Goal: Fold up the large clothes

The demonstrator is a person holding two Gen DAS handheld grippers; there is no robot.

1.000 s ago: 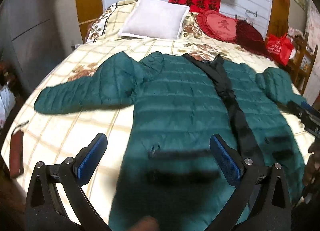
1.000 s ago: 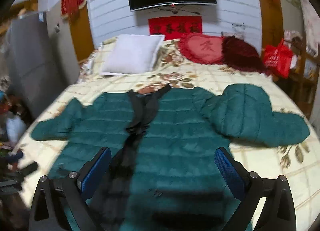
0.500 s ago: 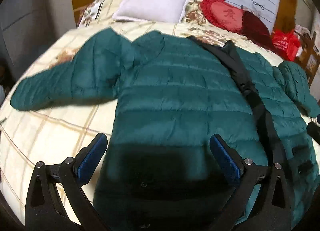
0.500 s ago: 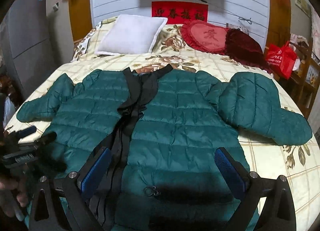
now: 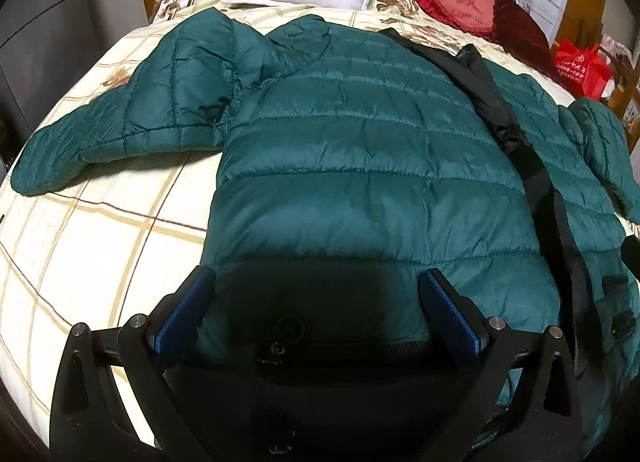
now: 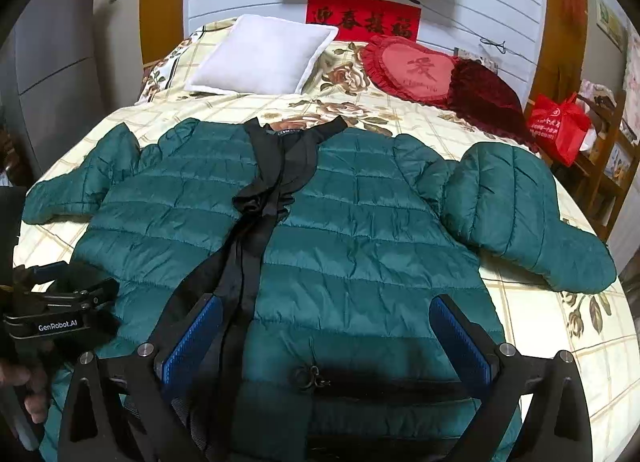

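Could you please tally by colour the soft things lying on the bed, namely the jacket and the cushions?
Green: 1, the puffer jacket
White: 1, the square pillow
Red: 1, the heart-shaped cushion
Dark red: 1, the velvet cushion
Total: 4

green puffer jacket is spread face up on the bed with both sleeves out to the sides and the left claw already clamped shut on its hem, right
Not quite. The left claw is open, its blue pads wide apart over the hem of the green puffer jacket, gripping nothing; the left wrist view shows it. The rest holds: the jacket lies face up on the bed, both sleeves out to the sides.
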